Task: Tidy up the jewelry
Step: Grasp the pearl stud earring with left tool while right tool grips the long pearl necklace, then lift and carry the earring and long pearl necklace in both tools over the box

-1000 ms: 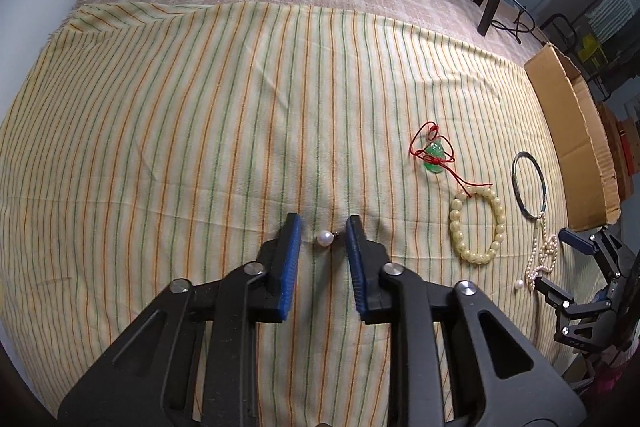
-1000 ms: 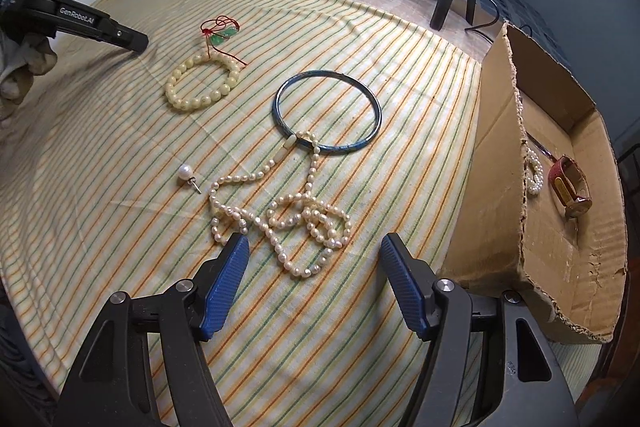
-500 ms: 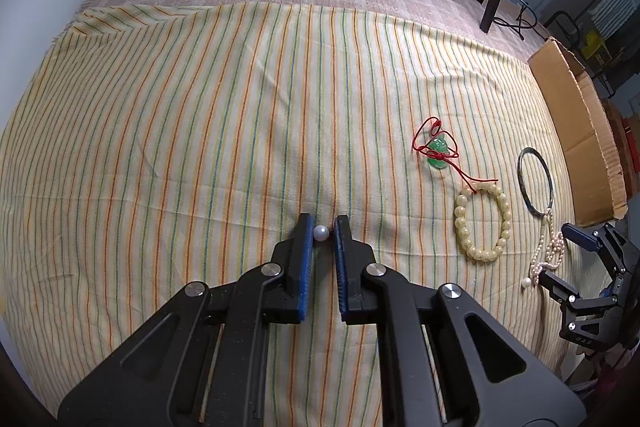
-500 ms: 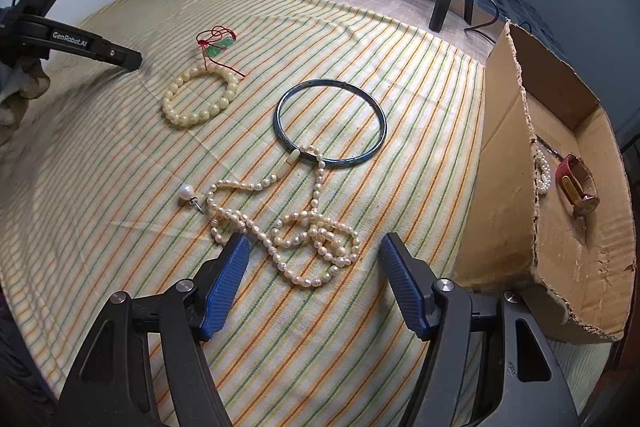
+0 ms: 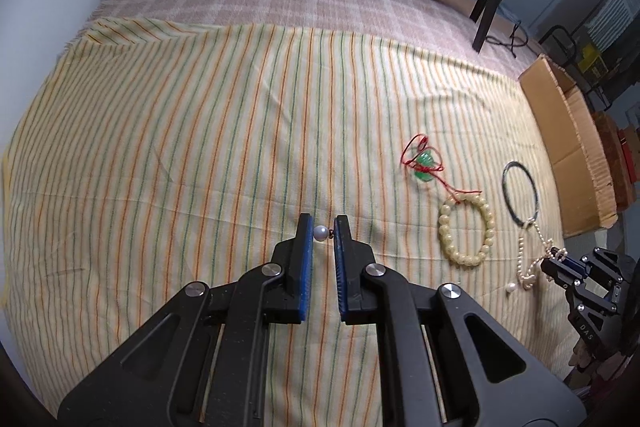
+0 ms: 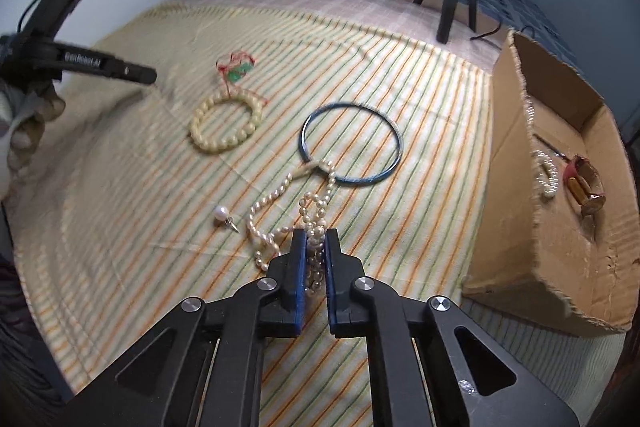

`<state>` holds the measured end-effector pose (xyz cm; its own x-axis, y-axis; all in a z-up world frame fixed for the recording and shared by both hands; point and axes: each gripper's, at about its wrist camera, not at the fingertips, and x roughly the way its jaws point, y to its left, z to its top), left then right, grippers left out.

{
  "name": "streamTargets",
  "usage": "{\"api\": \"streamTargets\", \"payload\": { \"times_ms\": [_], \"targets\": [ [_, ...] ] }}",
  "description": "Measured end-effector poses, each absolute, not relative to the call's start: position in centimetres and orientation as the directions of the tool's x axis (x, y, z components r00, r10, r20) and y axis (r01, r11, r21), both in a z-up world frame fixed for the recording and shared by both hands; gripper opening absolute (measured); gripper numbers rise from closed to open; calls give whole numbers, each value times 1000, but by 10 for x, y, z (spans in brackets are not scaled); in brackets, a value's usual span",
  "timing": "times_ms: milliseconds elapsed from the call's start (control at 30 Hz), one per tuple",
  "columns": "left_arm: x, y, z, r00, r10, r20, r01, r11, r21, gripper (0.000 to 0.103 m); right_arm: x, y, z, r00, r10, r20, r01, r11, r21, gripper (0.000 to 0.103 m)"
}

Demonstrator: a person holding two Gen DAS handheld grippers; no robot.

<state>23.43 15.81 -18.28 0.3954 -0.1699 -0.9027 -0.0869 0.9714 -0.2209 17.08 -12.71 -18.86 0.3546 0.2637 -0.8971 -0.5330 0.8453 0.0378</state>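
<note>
The left gripper's (image 5: 322,233) blue ribbed fingers (image 5: 305,247) are now closed on the small round white pearl earring (image 5: 320,233), which a moment ago lay loose between them; its dark post bridges to the right pad. The right gripper (image 6: 316,247), wide open half a second ago, has snapped shut on a bunch of the long strand of small cream pearls (image 6: 280,195), beads stacked between its fingers (image 6: 298,259). Both pieces look secured, so lifting and carrying to the torn brown cardboard box (image 6: 568,227) at the bed's right edge is likely next.

The strand is limp and tangled, and its far loop lies across the thin dark-blue glass-like bangle (image 6: 352,143), so it could drag that along. A second pearl stud (image 6: 222,214) sits just left of the strand. Farther toward the head of the bed lie a chunky ivory bead bracelet (image 6: 226,125) and a green pendant on red cord (image 6: 238,69), on soft striped cloth (image 5: 180,147).
</note>
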Motion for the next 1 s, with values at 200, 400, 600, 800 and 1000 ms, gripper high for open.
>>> {"api": "streamTargets", "payload": {
  "times_ms": [200,400,600,800,1000],
  "targets": [
    [229,157,-163,435,-193,-879,-87,963,-254,8,169,-133,-157,426,298,-854,-515,856,42,7],
    [219,149,-134,492,-220,-842,-59,957,-285,8,160,-134,-128,472,337,-815,-517,854,53,7],
    [212,133,-113,527,-247,-813,-16,954,-300,8,156,-140,-102,516,363,-776,-513,856,59,7],
    [209,107,-93,550,-285,-785,44,949,-314,8,157,-155,-74,564,383,-732,-488,869,78,7],
    [214,78,-80,557,-330,-763,94,937,-337,8,163,-178,-52,612,378,-694,-446,890,92,7]
  ]
}}
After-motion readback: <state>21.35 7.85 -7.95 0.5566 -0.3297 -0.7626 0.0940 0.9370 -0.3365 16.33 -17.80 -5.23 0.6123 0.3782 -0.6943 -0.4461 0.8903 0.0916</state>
